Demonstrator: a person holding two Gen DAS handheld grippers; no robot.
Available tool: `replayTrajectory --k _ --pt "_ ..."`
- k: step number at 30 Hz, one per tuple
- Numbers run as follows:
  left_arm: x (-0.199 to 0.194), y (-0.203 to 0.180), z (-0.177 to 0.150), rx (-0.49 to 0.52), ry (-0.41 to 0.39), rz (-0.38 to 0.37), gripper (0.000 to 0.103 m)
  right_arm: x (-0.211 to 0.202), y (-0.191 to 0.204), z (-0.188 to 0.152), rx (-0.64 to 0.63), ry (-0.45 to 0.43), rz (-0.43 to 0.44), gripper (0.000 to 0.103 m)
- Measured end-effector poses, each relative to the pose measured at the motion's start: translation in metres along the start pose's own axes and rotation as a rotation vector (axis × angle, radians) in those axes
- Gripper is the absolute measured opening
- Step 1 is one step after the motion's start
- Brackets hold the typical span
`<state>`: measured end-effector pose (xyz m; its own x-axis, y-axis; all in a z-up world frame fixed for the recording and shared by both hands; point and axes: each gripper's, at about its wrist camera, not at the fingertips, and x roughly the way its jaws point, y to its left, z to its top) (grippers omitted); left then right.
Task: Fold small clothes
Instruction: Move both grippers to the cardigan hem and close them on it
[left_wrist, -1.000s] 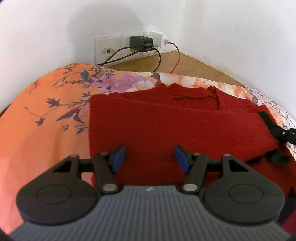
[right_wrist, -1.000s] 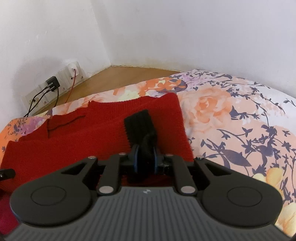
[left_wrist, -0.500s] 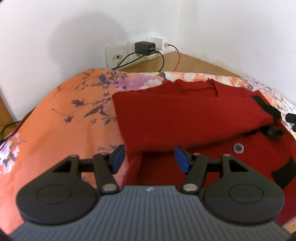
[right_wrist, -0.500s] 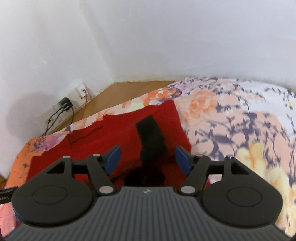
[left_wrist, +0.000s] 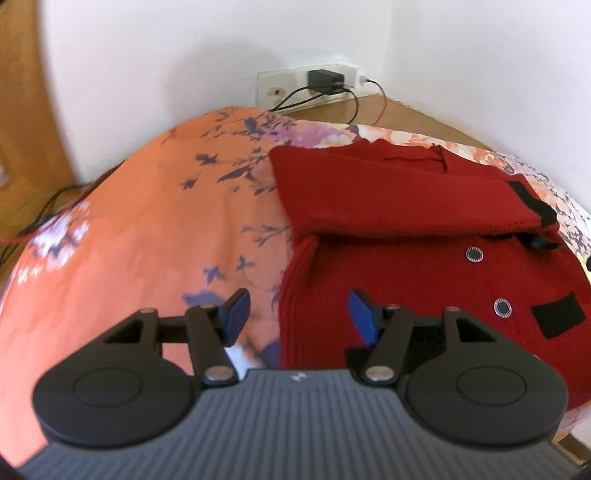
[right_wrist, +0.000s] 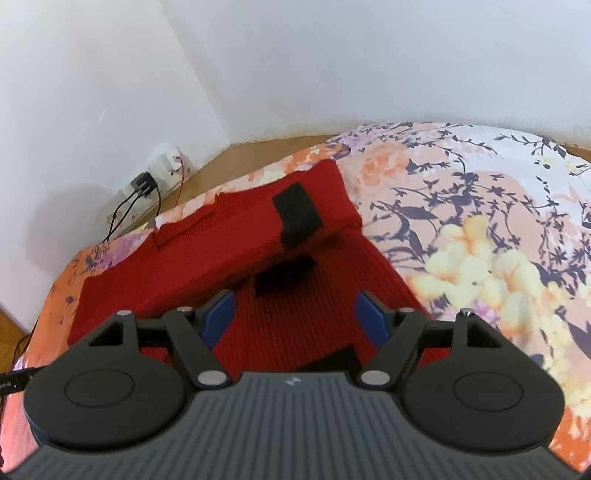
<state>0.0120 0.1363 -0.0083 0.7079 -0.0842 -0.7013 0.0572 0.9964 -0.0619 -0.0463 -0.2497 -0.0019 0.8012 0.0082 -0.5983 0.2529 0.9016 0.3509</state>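
red knitted sweater with black patches – lies on the orange floral bedspread, sleeves folded across its chest | left gripper – jaws spread, holding nothing, above sweater's left edge | right gripper – jaws apart, empty, over the knit

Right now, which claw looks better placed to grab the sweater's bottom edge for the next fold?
Probably the left claw: its open jaws straddle the red sweater at its near corner. The right claw, also open, hovers over the ribbed middle, with no edge between its jaws.
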Motion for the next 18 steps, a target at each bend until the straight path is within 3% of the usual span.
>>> replayTrajectory --k 13,18 --pt "-0.042 0.005 -0.052 -0.14 0.049 0.038 0.061 -0.05 -0.039 -0.012 -0.072 0.025 0.029 0.082" --pt "-0.051 0.009 -0.07 -0.191 0.065 0.011 0.061 -0.066 -0.055 -0.024 -0.09 0.024 0.023 0.083"
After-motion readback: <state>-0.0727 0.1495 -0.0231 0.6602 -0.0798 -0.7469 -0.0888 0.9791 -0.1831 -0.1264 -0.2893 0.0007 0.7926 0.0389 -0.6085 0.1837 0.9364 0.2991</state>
